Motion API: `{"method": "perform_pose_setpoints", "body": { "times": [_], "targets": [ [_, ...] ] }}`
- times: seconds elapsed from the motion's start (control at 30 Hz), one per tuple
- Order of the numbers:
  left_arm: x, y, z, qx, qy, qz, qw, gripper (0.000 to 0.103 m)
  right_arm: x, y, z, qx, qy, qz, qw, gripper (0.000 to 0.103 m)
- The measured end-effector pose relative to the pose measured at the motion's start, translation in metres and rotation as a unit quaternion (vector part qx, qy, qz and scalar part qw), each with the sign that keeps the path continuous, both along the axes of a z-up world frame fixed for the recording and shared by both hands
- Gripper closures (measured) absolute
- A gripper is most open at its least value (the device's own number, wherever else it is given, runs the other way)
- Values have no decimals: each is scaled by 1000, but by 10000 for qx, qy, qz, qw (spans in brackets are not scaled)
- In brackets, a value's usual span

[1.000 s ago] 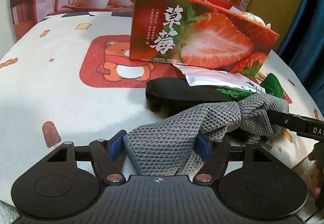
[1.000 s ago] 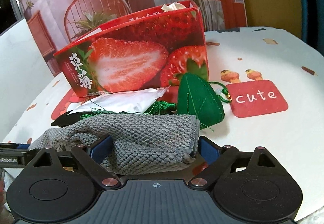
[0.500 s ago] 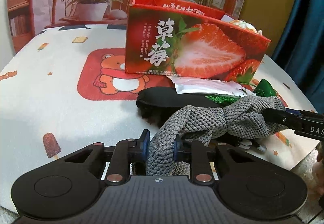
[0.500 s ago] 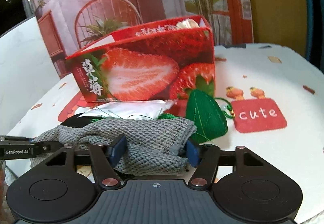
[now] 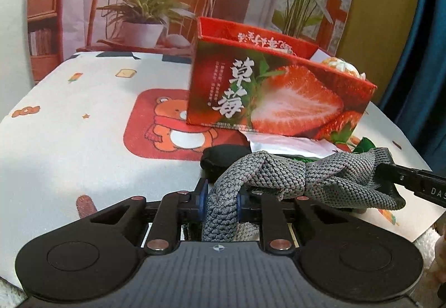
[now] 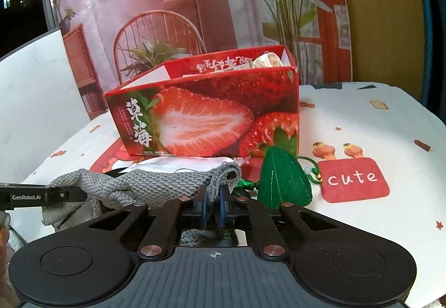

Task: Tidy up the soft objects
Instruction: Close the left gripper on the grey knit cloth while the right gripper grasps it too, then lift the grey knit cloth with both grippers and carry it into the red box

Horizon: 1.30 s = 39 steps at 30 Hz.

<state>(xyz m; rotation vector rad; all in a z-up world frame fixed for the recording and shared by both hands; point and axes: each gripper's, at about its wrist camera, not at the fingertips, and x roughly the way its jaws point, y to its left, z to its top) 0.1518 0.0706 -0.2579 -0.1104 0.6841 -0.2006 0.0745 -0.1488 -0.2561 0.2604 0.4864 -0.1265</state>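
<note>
A grey knitted cloth hangs bunched between my two grippers, lifted off the table. My left gripper is shut on one end of it. My right gripper is shut on the other end, which also shows in the right wrist view. Behind stands the red strawberry box, open at the top, with a pale soft item inside. A green leaf-shaped pouch with a tassel lies on the table to the right of my right gripper.
A black soft item and a white packet lie in front of the box, under the cloth. The table wears a cartoon cloth with a bear patch and a "cute" patch. A printed backdrop stands behind.
Both grippers have closed from open to shut on the grey cloth and lifted it. The cloth has bunched into a rope between them.
</note>
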Motion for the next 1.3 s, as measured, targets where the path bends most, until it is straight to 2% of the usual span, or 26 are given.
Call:
{"method": "perform_pose_setpoints", "body": {
  "times": [0.2, 0.37, 0.53, 0.73, 0.87, 1.0, 1.3],
  "targets": [
    [-3, 0, 15, 47, -297, 96, 9995, 83, -2, 0, 14, 2, -280, 50, 9996, 96],
    [5, 0, 50, 49, -791, 83, 9968, 83, 5, -5, 43, -109, -649, 155, 9977, 95],
    [30, -5, 83, 72, -1094, 45, 9940, 83, 28, -17, 76, -241, -972, 199, 9948, 95],
    [78, -18, 116, 137, -1237, -29, 9922, 83, 62, -35, 108, -488, -1308, 152, 9901, 95],
    [113, -32, 125, 277, -1159, -139, 9928, 83, 89, -47, 119, -702, -1361, 65, 9882, 96],
    [153, -45, 124, 354, -994, -180, 9943, 83, 114, -65, 117, -693, -1294, -47, 9892, 95],
    [233, -64, 80, 419, -87, -350, 9985, 83, 161, -80, 84, -724, -733, -27, 9947, 95]
  ]
}}
